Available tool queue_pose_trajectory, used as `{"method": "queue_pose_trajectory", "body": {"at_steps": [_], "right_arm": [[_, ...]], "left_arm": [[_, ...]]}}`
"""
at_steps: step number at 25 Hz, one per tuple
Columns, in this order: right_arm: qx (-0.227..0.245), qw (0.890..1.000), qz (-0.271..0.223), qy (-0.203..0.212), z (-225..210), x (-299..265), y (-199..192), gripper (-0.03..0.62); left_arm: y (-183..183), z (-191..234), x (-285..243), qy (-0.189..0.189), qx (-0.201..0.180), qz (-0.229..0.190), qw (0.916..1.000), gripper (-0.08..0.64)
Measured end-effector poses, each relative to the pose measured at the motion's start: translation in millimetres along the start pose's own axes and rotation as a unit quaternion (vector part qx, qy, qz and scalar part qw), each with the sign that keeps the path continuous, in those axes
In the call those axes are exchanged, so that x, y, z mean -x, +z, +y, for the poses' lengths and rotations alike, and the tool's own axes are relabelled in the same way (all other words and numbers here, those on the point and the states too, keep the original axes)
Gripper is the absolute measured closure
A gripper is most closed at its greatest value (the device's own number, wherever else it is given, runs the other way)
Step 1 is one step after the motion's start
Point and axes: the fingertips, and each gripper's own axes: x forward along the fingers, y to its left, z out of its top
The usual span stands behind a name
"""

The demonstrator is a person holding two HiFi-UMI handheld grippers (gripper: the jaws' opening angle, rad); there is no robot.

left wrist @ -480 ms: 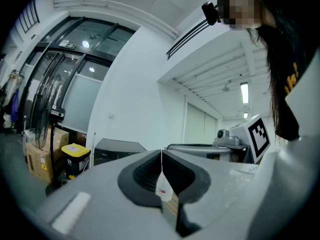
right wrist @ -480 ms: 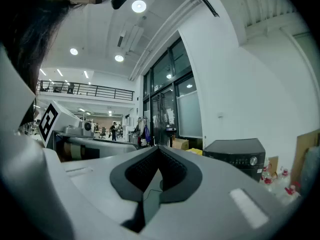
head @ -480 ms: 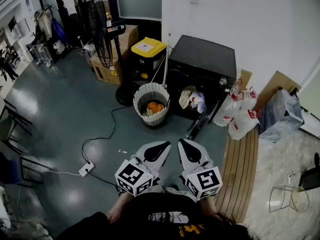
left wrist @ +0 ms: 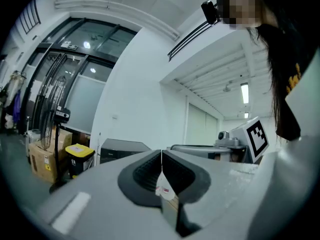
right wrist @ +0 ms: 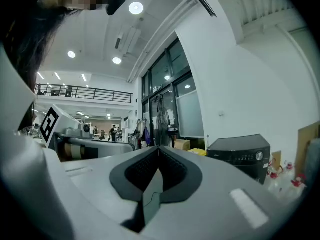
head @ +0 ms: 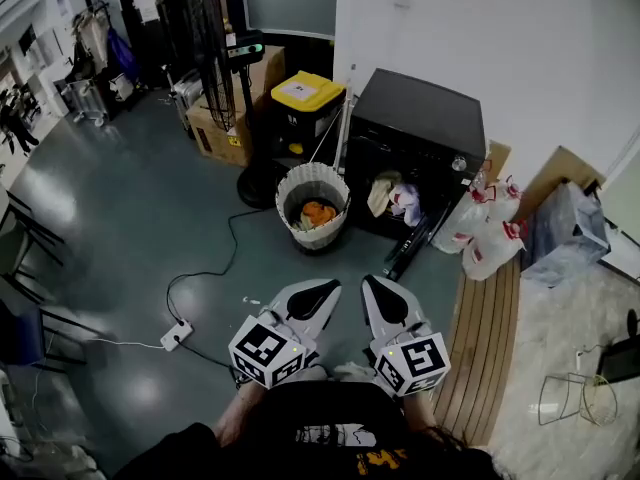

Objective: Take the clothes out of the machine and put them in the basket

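A black washing machine stands against the white wall with its door open, and pale clothes hang out of its opening. Left of it sits a white woven basket holding orange and light clothes. My left gripper and right gripper are held side by side low in the head view, well short of the machine, both level and shut with nothing between the jaws. The machine shows at the right of the right gripper view and, in the left gripper view, the machine is left of the jaws.
A yellow-lidded bin, cardboard boxes and a standing fan are behind the basket. A cable and power strip lie on the floor to the left. Plastic bags and a wooden slatted platform are on the right.
The view has shifted slightly toward the machine and basket; both grippers stay shut and side by side.
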Motion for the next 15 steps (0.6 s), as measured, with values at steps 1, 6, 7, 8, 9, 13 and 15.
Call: {"method": "queue_pose_trajectory", "body": {"at_steps": [1,6,7,8,9,13,15], "right_arm": [[0.000,1.000,0.002,-0.002,1.4,-1.8,-3.1,0.581],[-0.001,1.000,0.015,-0.014,-1.2,-5.0,-13.4,0.581],[0.001,1.000,0.017,-0.016,-3.0,-6.9,-13.9,0.581],[0.001,1.000,0.019,-0.019,-4.9,-9.1,-14.2,0.581],[-0.001,1.000,0.020,-0.021,-7.0,-11.4,-14.5,0.581],[-0.008,0.999,0.022,-0.026,-18.6,-23.4,-16.5,0.580],[-0.010,0.999,0.024,-0.026,-26.8,-31.9,-19.2,0.580]], "left_arm": [[-1.3,3.6,2.7,0.001,0.002,0.000,1.0000,0.560],[-5.4,16.1,7.0,-0.002,0.013,0.000,0.9999,0.560],[-6.5,18.7,5.8,-0.003,0.016,0.000,0.9999,0.560],[-7.9,21.1,4.1,-0.004,0.018,0.001,0.9998,0.560],[-9.3,23.5,2.0,-0.006,0.021,0.003,0.9998,0.560],[-11.4,35.6,-10.4,-0.011,0.025,0.007,0.9996,0.560],[-12.1,43.6,-19.1,-0.012,0.025,0.008,0.9996,0.560]]}}
